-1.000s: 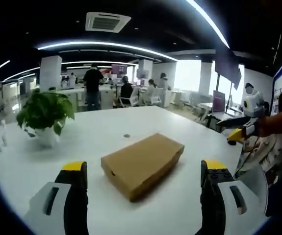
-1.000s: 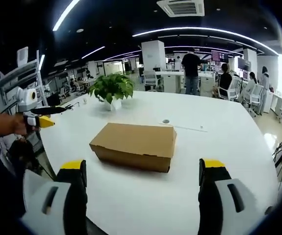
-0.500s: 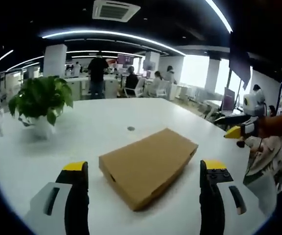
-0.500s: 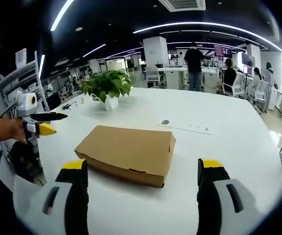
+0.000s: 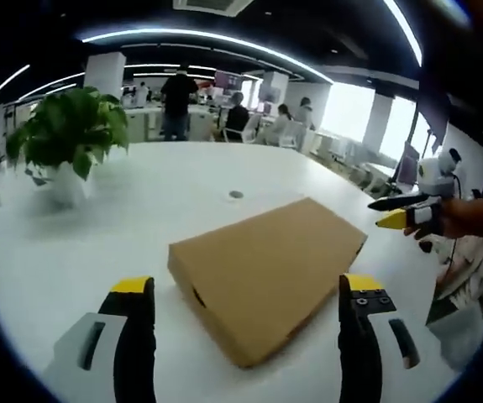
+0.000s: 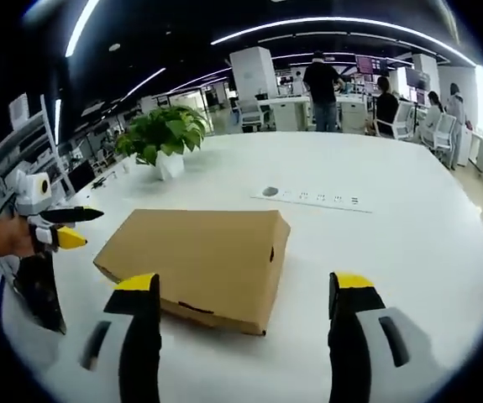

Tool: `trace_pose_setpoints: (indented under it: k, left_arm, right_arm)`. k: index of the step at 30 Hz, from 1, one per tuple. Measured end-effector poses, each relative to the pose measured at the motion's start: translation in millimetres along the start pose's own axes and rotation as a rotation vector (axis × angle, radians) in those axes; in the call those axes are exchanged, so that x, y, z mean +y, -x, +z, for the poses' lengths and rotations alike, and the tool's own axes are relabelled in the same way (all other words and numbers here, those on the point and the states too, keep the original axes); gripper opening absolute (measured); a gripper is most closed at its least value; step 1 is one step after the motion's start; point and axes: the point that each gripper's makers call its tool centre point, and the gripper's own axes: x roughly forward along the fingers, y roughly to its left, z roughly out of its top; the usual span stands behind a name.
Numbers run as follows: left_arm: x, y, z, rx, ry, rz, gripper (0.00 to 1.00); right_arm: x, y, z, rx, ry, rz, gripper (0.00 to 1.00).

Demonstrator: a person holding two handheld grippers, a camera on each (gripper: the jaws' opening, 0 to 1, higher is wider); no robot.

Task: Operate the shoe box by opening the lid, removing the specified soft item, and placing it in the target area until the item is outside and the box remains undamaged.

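The box (image 5: 266,281) lies flat on the white counter (image 5: 140,210), its lid down, and I see it between and just ahead of my jaws in both views. In the right gripper view the box (image 6: 195,260) shows small slots on its near side and right end.

My left gripper (image 5: 245,315) hangs above the counter with jaws spread wide, nothing between them, the box's near corner just past the tips. My right gripper (image 6: 245,311) is the same: jaws released, empty, the box just ahead and apart from them. In the left gripper view I see the right gripper (image 5: 405,210) off to the right, held in a hand (image 5: 468,220); in the right gripper view the left gripper (image 6: 56,227) sits off the box's left end.

Farther back stand a potted plant (image 5: 65,143) and a round grommet (image 5: 236,195) set in the counter, and beyond that, people at desks.
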Motion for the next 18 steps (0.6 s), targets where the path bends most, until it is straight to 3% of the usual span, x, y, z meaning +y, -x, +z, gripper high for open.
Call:
trace_pose_setpoints:
  k: [8, 13, 18]
  left_arm:
    - [-2.1, -23.4, -9.4, 0.029, 0.058, -0.012, 0.87]
    - [1.2, -31.7, -17.5, 0.053, 0.087, -0.011, 0.80]
    - [6.2, -36.5, -23.9, 0.068, 0.104, 0.007, 0.74]
  right_arm:
    - [-5.9, -24.3, -6.0, 0.027, 0.029, -0.019, 0.66]
    - [-8.8, -37.2, -14.7, 0.067, 0.044, -0.010, 0.48]
    - [-6.9, -46.7, -16.0, 0.068, 0.031, 0.006, 0.44]
